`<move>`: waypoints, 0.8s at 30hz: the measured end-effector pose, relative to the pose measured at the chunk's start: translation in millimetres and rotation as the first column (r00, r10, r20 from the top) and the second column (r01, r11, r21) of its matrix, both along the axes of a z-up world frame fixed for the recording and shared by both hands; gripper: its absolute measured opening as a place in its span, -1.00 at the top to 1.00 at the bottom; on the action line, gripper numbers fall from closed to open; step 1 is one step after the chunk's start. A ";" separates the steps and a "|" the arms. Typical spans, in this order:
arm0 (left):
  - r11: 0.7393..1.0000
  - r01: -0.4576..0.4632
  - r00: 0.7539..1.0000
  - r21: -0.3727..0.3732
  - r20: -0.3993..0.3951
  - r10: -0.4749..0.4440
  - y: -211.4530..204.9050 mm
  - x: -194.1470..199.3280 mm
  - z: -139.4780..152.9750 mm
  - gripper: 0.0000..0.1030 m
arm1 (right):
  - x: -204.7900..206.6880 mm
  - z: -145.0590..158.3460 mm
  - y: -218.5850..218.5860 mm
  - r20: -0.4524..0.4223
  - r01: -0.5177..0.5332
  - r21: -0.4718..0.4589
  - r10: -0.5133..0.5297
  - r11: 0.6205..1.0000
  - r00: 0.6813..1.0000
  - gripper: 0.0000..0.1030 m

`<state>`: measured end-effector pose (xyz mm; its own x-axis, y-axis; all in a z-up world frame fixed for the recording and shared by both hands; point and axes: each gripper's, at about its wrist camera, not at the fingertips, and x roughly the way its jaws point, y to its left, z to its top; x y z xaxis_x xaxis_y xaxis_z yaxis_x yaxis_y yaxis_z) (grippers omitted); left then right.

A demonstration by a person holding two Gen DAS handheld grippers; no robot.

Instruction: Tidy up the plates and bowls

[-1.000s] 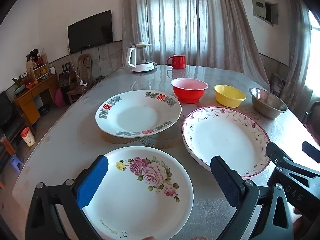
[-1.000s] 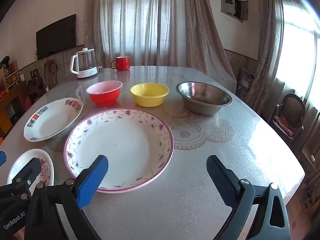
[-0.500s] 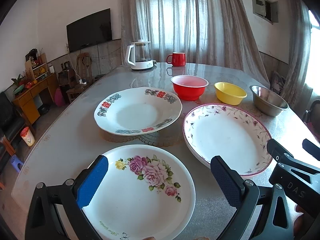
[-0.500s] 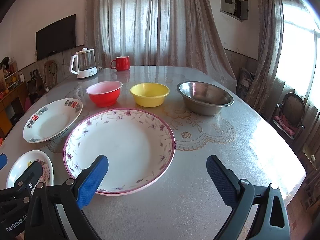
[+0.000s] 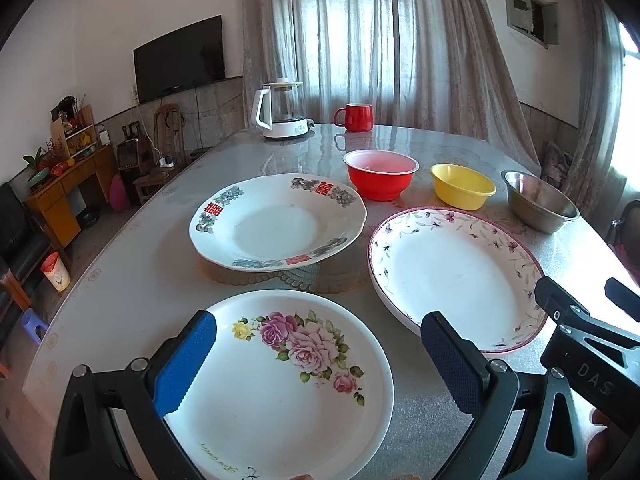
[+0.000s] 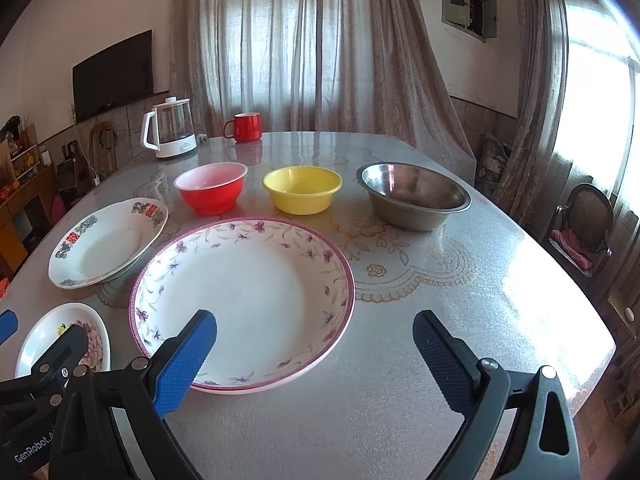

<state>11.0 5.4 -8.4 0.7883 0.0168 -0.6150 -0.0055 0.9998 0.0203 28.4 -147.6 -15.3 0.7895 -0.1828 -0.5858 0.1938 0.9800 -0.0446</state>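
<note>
Hovering left gripper [image 5: 320, 364] hiding rose plate [image 5: 280, 392] edge, near rim cropped

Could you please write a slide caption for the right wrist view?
Open right gripper hovers before purple-rimmed floral plate; red, yellow, steel bowls behind.

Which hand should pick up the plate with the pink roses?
Probably the left. The left hand-held gripper is open right over the rose plate, while the right hand-held gripper faces the purple-flowered plate.
</note>
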 end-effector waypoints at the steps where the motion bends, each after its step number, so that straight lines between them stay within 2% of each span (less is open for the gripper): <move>1: 1.000 0.000 1.000 0.001 0.001 0.000 0.1 0.1 0.1 -0.99 | -0.6 0.1 -0.3 0.002 -0.001 0.000 0.001 1.000 1.000 -0.94; 24: 1.000 0.007 1.000 -0.001 0.001 -0.007 -0.8 -2.3 4.5 -0.99 | -1.9 3.1 -1.4 0.012 -0.004 0.005 0.004 1.000 1.000 -0.94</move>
<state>8.8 4.6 -3.9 0.7888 0.0107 -0.6145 0.0011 0.9998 0.0189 26.5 -148.9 -12.2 0.7970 -0.1769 -0.5776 0.1908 0.9809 -0.0371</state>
